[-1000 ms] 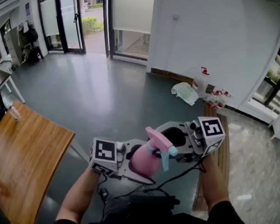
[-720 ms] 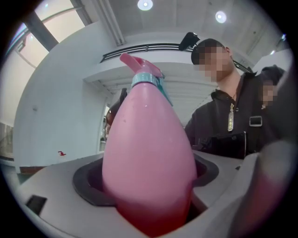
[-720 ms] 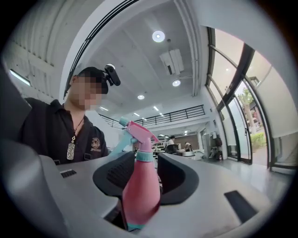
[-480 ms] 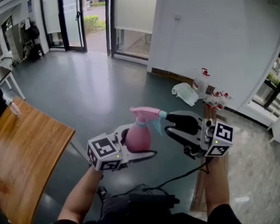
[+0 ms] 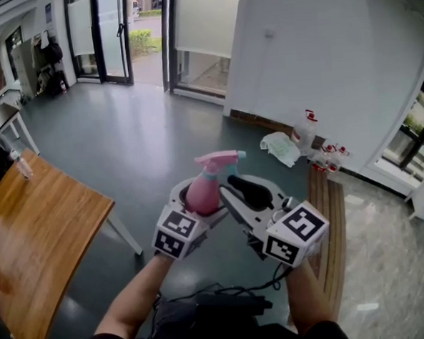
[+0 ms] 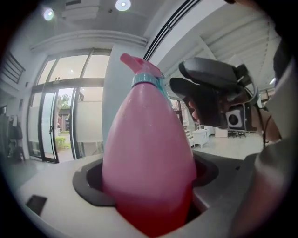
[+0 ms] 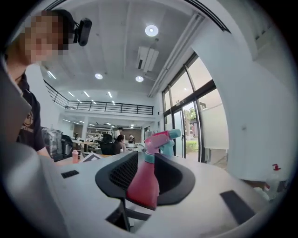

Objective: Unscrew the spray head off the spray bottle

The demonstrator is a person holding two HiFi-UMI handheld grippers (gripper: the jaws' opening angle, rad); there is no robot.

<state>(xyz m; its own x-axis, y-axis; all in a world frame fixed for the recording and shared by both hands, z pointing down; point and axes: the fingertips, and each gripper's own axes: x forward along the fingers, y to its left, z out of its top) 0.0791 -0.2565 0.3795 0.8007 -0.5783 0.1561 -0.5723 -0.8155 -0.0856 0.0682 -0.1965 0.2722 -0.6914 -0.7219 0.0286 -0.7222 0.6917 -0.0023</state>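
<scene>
A pink spray bottle [image 5: 201, 194] with a pink and teal spray head [image 5: 217, 160] stands upright in the air in front of me. My left gripper [image 5: 198, 204] is shut on its body, which fills the left gripper view [image 6: 149, 153]. My right gripper [image 5: 243, 190] is just right of the bottle's neck and does not touch it. Its jaws are closing with nothing pressed between the black pads [image 7: 122, 173]. The right gripper view shows the bottle [image 7: 143, 181] and its head [image 7: 160, 138] through the gap, farther off.
A wooden table [image 5: 37, 233] is at my left. At the right a wooden bench [image 5: 330, 208] runs to the white wall, with a clear spray bottle [image 5: 306, 127] and a crumpled cloth [image 5: 280, 141] near its far end. Grey floor lies below.
The bottle has been lifted and turned from tilted to upright. The right gripper pulled off to the right of the spray head, then swung back in close beside the bottle.
</scene>
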